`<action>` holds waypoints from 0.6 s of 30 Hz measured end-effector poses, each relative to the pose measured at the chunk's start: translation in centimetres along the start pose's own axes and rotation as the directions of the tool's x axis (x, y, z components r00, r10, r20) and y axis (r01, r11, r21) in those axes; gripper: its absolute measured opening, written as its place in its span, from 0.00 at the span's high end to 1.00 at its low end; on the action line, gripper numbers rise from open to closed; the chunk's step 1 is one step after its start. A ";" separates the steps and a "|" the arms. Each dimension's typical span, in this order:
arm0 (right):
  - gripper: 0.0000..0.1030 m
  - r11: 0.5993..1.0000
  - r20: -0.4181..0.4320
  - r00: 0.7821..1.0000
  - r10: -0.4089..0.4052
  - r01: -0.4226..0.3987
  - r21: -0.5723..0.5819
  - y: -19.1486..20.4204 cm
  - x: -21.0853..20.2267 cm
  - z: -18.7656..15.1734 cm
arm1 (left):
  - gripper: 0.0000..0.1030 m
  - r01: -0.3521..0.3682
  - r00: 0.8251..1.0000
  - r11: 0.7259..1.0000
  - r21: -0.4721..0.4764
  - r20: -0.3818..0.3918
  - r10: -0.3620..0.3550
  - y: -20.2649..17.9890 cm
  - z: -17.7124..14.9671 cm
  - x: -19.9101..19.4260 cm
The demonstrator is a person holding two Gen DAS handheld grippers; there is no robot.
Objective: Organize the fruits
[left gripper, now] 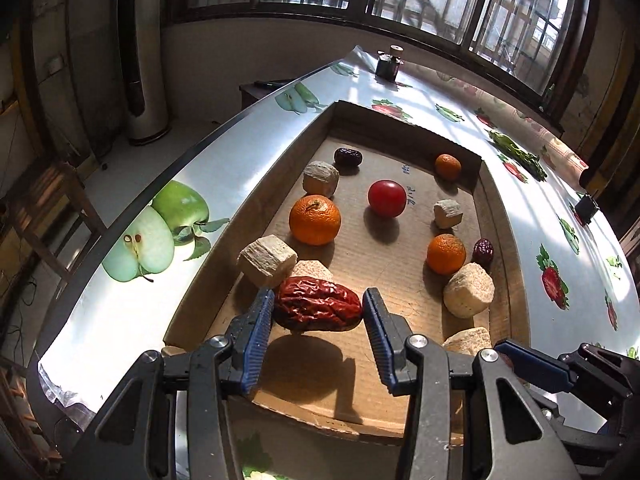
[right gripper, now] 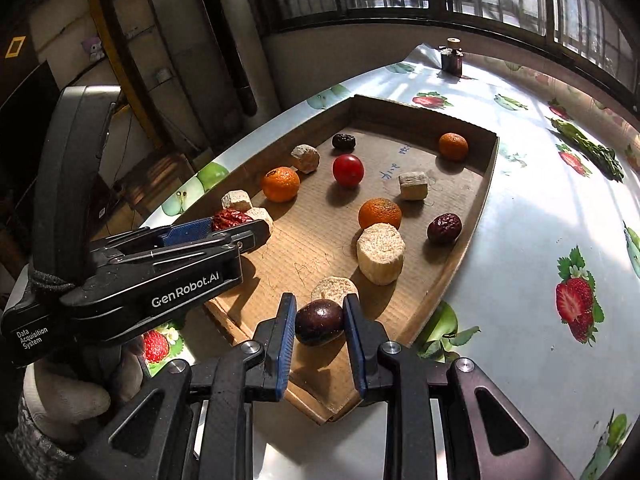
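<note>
Fruits lie scattered in a shallow cardboard tray [left gripper: 496,216] on your counter [left gripper: 224,184], mixed with pale, rough-cut beige chunks. Landmark: the tomato [left gripper: 386,198], near the tray's middle.

Your left hand-held gripper [left gripper: 319,312] is clamped on a wrinkled red date [left gripper: 318,309]; both blue pads touch its ends. The date casts a shadow on the cardboard below it and sits well nearer you than the tomato, at the tray's left side. Two beige chunks [left gripper: 267,261] lie just behind it.

Your right hand-held gripper [right gripper: 320,322] grips a dark plum-like fruit [right gripper: 319,321], with the pads pressed against its sides. It is at the tray's near corner, far from the tomato. A beige chunk [right gripper: 334,286] sits just behind it.

Large orange [left gripper: 315,219]: just left of the tomato and slightly nearer. Small orange [left gripper: 447,166]: beyond the tomato to the right, near the far wall. Third orange [left gripper: 446,254]: nearer than the tomato, to the right, with a dark red date [left gripper: 483,251] beside it. Dark date [left gripper: 348,157]: beyond the tomato, to the left.

Your gloved left hand [right gripper: 60,396] shows in the right wrist view.
</note>
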State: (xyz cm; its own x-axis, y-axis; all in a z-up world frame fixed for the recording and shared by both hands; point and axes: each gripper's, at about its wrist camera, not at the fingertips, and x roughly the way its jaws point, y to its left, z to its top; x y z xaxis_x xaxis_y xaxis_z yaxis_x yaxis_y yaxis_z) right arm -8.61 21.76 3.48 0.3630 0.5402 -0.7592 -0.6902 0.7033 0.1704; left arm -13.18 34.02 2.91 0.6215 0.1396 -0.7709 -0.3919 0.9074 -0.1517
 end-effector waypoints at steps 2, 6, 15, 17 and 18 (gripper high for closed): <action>0.74 1.000 0.011 1.000 -0.016 0.016 -0.008 0.2 0.0 -0.1 | 0.56 -0.006 1.000 1.000 -0.001 0.007 0.006 0.0 -0.1 -0.1; 0.74 0.998 0.035 0.998 -0.056 0.057 -0.035 0.8 -0.1 -0.4 | 0.52 0.001 1.000 1.000 -0.026 0.023 -0.001 0.3 -0.2 -0.7; 0.50 0.998 0.091 0.994 -0.063 0.065 -0.024 1.0 -1.7 -0.6 | 0.43 -0.033 0.992 0.998 -0.059 0.122 0.040 0.6 -0.6 -3.9; 0.48 0.997 0.111 0.992 -0.068 0.070 -0.018 0.9 -2.5 -0.8 | 0.37 -0.067 0.981 0.996 -0.063 0.180 0.078 0.3 -0.8 -5.3; 0.47 0.997 0.120 0.990 -0.076 0.078 -0.015 0.9 -2.9 -0.8 | 0.29 -0.093 0.969 0.993 -0.072 0.221 0.107 0.3 -0.9 -6.2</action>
State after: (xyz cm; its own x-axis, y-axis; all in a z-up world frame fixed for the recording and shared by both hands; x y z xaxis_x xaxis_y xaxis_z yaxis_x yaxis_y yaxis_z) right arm -10.78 20.46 5.29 0.4870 0.5369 -0.6889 -0.6688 0.7365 0.1012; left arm -17.73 33.05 7.12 0.7107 0.3201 -0.6265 -0.4957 0.8597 -0.1230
